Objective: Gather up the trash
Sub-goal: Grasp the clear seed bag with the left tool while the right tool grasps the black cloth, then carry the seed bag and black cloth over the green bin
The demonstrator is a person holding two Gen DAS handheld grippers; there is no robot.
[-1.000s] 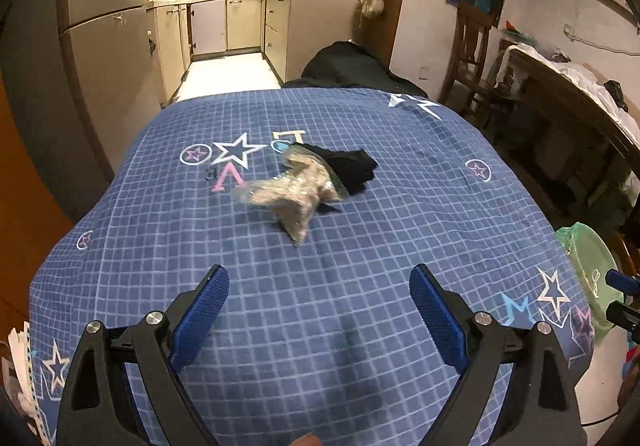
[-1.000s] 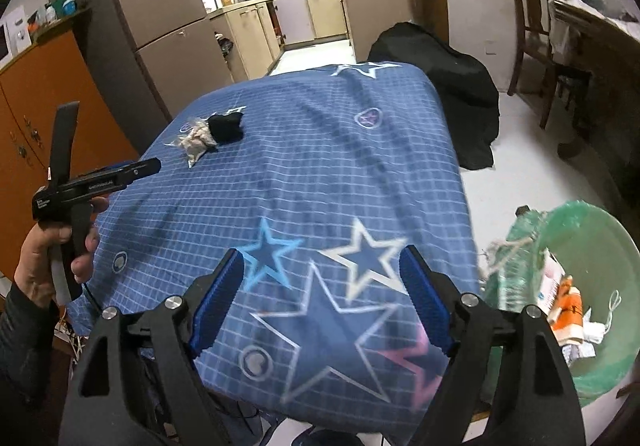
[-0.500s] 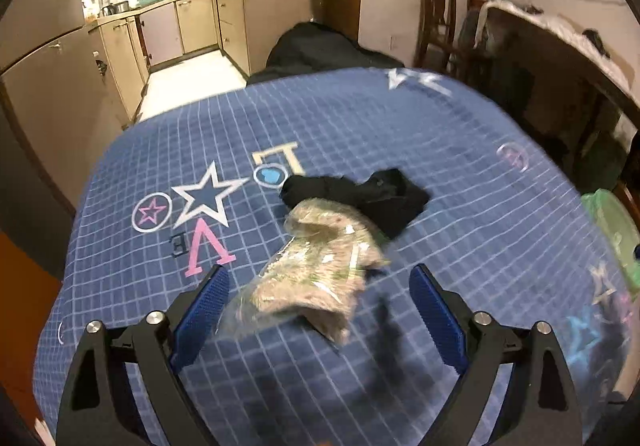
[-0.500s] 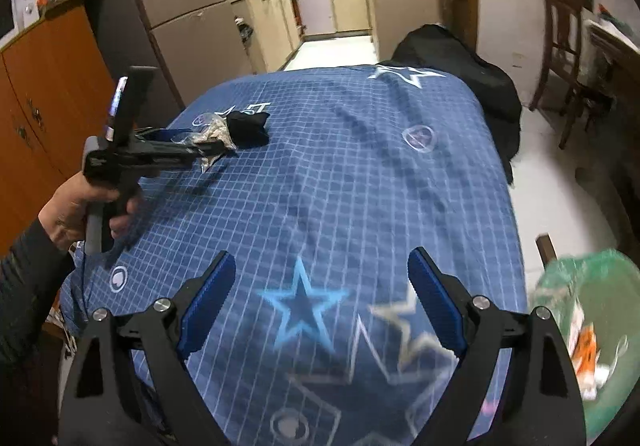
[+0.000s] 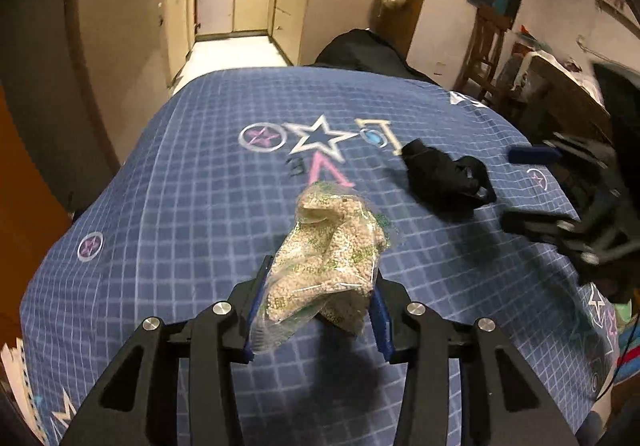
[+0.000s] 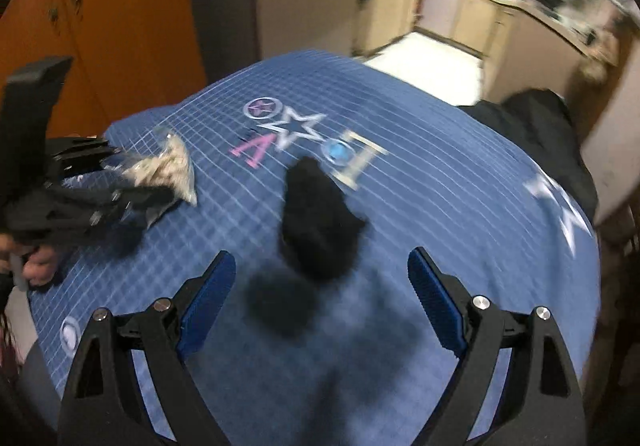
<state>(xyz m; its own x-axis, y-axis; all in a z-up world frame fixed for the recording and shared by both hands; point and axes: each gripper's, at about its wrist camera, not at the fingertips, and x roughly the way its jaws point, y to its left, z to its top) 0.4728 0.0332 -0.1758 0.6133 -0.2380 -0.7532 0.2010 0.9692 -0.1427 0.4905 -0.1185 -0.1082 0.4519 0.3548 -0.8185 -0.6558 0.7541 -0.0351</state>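
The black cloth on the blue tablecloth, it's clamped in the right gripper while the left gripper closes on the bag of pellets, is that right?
Not quite. The right wrist view shows the black cloth lying loose on the blue tablecloth, ahead of the open right gripper. The left gripper does close on the bag of pellets.

Motion blur smears the black cloth (image 6: 318, 221) and left gripper (image 6: 132, 181).

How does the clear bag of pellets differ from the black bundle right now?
The clear bag of pellets is see-through and tan with green print; the black bundle is dark and opaque. The bag sits between the pads of the left tool, whose jaws have just been closing on it; the bundle lies loose ahead of the open right tool. Both rest on the blue tablecloth.
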